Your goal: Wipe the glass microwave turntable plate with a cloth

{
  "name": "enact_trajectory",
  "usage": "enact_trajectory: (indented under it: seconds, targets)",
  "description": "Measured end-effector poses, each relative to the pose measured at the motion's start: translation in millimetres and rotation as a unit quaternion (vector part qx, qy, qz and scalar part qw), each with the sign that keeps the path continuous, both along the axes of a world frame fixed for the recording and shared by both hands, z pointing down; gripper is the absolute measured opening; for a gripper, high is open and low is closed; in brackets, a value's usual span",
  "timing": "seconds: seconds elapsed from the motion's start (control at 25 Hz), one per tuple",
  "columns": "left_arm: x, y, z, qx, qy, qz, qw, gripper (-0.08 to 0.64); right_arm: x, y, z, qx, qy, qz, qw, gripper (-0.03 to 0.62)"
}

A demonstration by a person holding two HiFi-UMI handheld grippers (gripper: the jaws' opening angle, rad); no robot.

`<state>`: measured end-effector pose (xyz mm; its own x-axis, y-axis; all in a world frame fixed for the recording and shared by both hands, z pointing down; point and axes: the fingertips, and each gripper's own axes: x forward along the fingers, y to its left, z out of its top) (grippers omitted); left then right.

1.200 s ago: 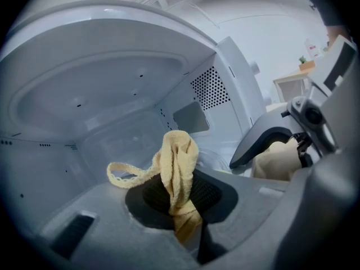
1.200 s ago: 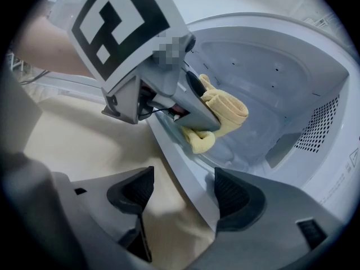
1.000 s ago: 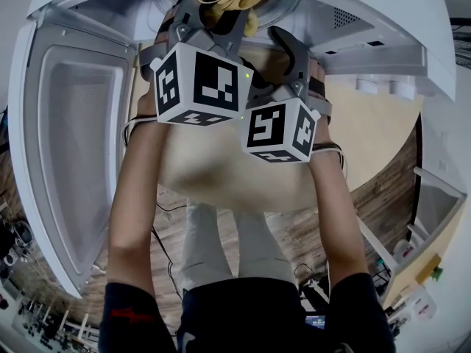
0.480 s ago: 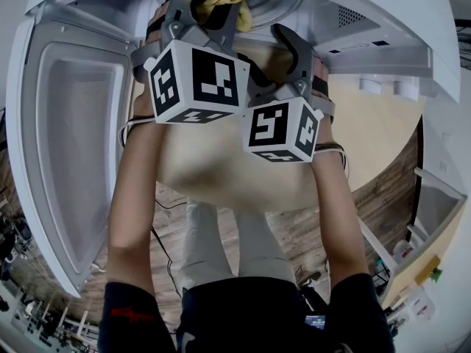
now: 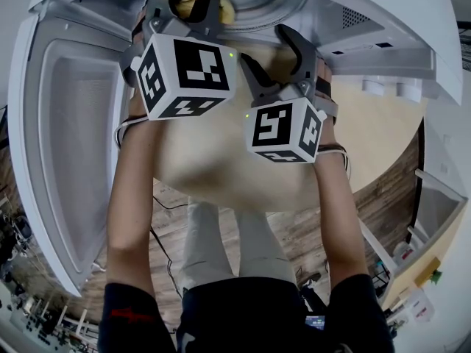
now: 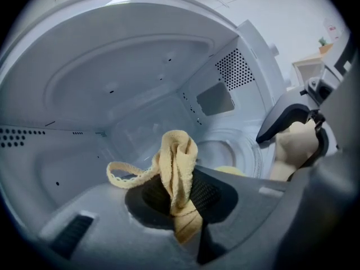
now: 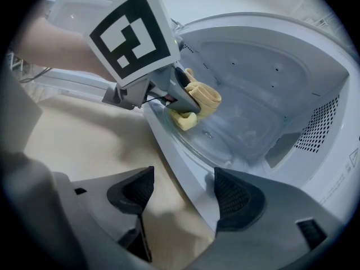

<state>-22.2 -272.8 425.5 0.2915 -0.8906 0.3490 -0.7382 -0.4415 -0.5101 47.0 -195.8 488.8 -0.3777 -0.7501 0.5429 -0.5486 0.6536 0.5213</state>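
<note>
Inside the microwave (image 5: 383, 20), at 12 o'clock of the head view: white, smooth-walled cavity with perforated vent patches.
door (image 5: 73, 145): at 9 o'clock, swung open; rounded panel with a fine mesh window.
counter (image 5: 221, 168): pale beige, matt, below the oven front.
turntable plate (image 7: 242, 134): clear glass, round, raised rim, seated on the cavity floor.
left hand-held gripper (image 6: 177, 201): clenched on the cloth (image 6: 177, 162); over the last second it has travelled toward 12 o'clock, deeper into the cavity.
right hand-held gripper (image 7: 183, 193): released, jaws apart with nothing between them, at the oven's front lip.
cloth: yellow terry, bunched, with a lacy edging loop trailing toward 9 o'clock.
task reading: a wiping stroke across the glass appears under way.
</note>
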Motion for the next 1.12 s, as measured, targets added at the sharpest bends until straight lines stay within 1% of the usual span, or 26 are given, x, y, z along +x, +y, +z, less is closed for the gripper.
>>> enact_trajectory:
  seconds: [0.2, 0.48, 0.76, 1.12]
  targets:
    - [-8, -2, 0, 0.009, -0.009, -0.014, 0.9998, 0.057, 0, 0, 0, 0.000, 0.000, 0.001, 1.000, 0.296]
    - [-9, -2, 0, 0.013, -0.008, -0.010, 0.9998, 0.057, 0, 0, 0, 0.001, 0.000, 0.001, 1.000, 0.296]
    - [-5, -7, 1, -0.001, 0.002, 0.005, 1.0000, 0.057, 0, 0, 0, 0.000, 0.000, 0.002, 1.000, 0.296]
    - [5, -8, 1, -0.005, 0.000, 0.022, 0.9998, 0.057, 0, -1, 0, 0.000, 0.000, 0.003, 1.000, 0.296]
